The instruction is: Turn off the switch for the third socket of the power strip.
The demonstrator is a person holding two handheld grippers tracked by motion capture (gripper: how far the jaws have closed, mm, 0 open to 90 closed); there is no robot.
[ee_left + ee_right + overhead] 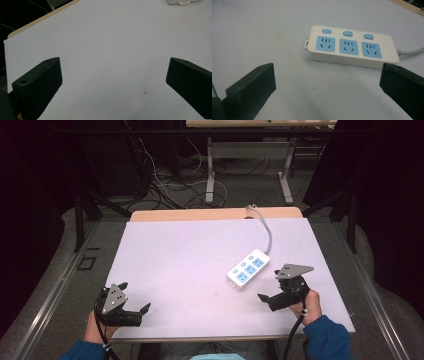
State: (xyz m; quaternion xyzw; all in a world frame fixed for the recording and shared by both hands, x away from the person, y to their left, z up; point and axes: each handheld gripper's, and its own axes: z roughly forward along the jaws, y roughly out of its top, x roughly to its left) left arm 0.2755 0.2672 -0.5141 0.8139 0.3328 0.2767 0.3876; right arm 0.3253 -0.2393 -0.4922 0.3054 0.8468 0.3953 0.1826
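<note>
High view: power strip (248, 268) just ahead-left of my right gripper (274, 289), long axis diagonal; both grippers spread, empty; left gripper (136, 311) far.

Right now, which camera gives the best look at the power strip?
The right gripper view: the power strip lies close and whole, with its three blue sockets and three switches clear. The high view shows it small, with its grey cable running to the table's far edge. The left gripper view catches just a corner of it at the top edge.
</note>
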